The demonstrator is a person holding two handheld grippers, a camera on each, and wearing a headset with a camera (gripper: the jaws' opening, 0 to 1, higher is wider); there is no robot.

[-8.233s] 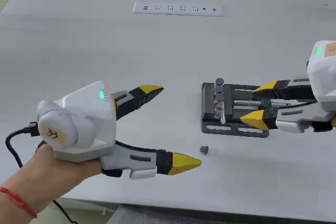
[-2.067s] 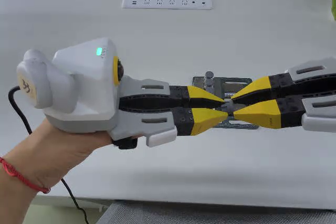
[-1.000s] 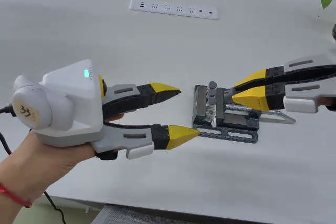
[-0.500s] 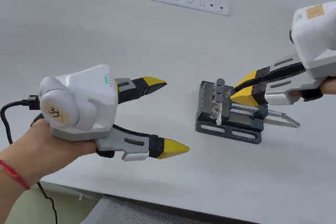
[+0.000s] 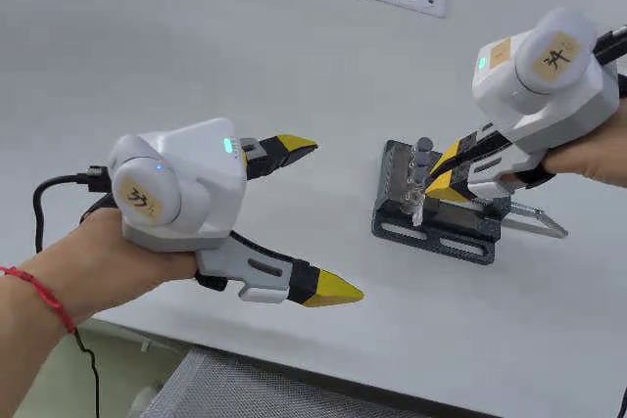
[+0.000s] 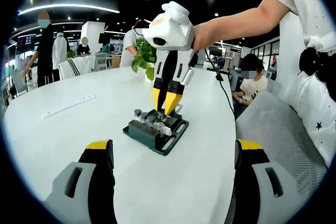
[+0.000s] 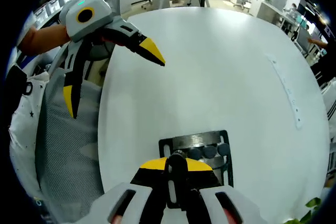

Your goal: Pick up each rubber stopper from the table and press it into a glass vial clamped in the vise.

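Stopper (image 7: 176, 162) pinched between tips of right gripper (image 5: 438, 171), poised just above the vise (image 5: 431, 230), not yet pressed into the bare vial (image 5: 414, 205). Three neighbouring vials (image 7: 209, 151) already plugged. Left gripper (image 5: 335, 220) spread wide, empty, well apart. Probably the last one to seat.

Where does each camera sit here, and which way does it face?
Head view: headset, looking down at the table; shows hands holding left gripper, right gripper.
Left gripper view: on that gripper, facing the vise; own jaws wide open.
Right gripper view: on that gripper, looking down on the vise; own jaws pinch a rubber stopper.
All three share the vise.
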